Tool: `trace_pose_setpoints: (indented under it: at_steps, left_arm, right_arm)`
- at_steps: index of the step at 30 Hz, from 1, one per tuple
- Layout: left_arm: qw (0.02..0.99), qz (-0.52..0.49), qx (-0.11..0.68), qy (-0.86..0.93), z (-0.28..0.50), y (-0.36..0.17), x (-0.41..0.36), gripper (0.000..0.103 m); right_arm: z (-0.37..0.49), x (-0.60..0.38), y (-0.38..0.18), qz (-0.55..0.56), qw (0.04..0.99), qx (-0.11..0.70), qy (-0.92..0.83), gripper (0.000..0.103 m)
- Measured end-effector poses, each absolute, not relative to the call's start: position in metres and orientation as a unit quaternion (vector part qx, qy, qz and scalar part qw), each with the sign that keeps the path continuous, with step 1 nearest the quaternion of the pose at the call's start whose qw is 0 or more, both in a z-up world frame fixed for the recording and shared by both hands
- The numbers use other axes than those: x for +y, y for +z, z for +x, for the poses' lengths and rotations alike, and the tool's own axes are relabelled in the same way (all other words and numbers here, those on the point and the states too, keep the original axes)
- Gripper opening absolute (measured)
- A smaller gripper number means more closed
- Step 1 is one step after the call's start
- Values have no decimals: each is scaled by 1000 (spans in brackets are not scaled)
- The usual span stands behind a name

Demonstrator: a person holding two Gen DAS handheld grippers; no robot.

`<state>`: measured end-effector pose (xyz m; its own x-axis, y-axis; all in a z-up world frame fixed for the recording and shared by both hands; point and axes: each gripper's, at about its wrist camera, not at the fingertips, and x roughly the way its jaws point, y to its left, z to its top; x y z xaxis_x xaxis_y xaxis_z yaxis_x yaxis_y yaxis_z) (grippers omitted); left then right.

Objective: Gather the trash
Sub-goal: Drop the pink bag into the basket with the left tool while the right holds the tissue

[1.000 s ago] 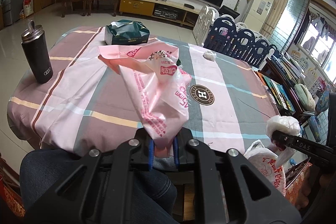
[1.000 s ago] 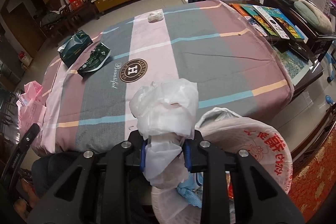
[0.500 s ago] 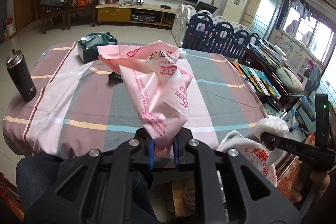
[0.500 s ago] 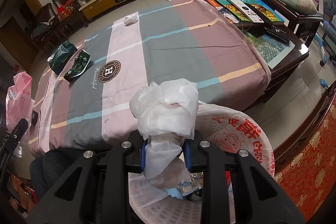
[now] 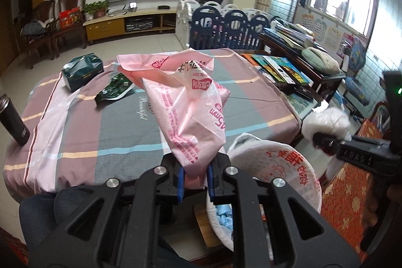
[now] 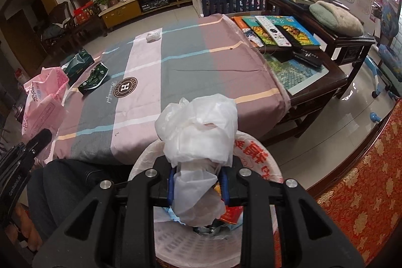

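My left gripper (image 5: 194, 183) is shut on a crumpled pink plastic bag (image 5: 191, 102), held up over the near edge of the table. My right gripper (image 6: 198, 186) is shut on a wad of white plastic (image 6: 201, 132), directly above the open mouth of a bin lined with a white printed bag (image 6: 256, 155). The bin (image 5: 284, 167) sits just right of my left gripper, with blue and red scraps inside. In the left wrist view the right gripper (image 5: 324, 140) shows at the right with its white wad (image 5: 326, 122).
On the striped tablecloth (image 5: 120, 132) lie a dark green tissue pack (image 5: 83, 70), a green wrapper (image 5: 114, 89) and a small white wad (image 6: 153, 36) at the far edge. A black flask (image 5: 12, 119) stands at the left. A person's knee (image 6: 67, 182) is below the table edge; a book-laden side table (image 6: 301, 47) stands right.
Both grippers have swung to the right and slightly up with their loads. The lined bin has come fully under the right gripper and close beside the left one.
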<state>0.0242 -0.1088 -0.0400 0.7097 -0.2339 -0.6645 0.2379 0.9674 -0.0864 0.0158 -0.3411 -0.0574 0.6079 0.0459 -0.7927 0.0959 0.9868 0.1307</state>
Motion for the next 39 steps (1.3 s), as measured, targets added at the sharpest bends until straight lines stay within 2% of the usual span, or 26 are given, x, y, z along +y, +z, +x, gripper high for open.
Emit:
trace_pose_setpoints:
  at_steps: [5, 15, 39]
  left_arm:
    - [915, 44, 364, -169, 15, -47, -144, 15]
    - [885, 86, 401, -220, 8, -78, -185, 15]
    - [877, 84, 419, -217, 7, -87, -183, 15]
  right_arm:
    - [3, -362, -47, 89, 898, 430, -23, 28]
    - [5, -382, -78, 137, 874, 465, -29, 28]
    - [7, -375, -81, 129, 869, 477, -31, 28]
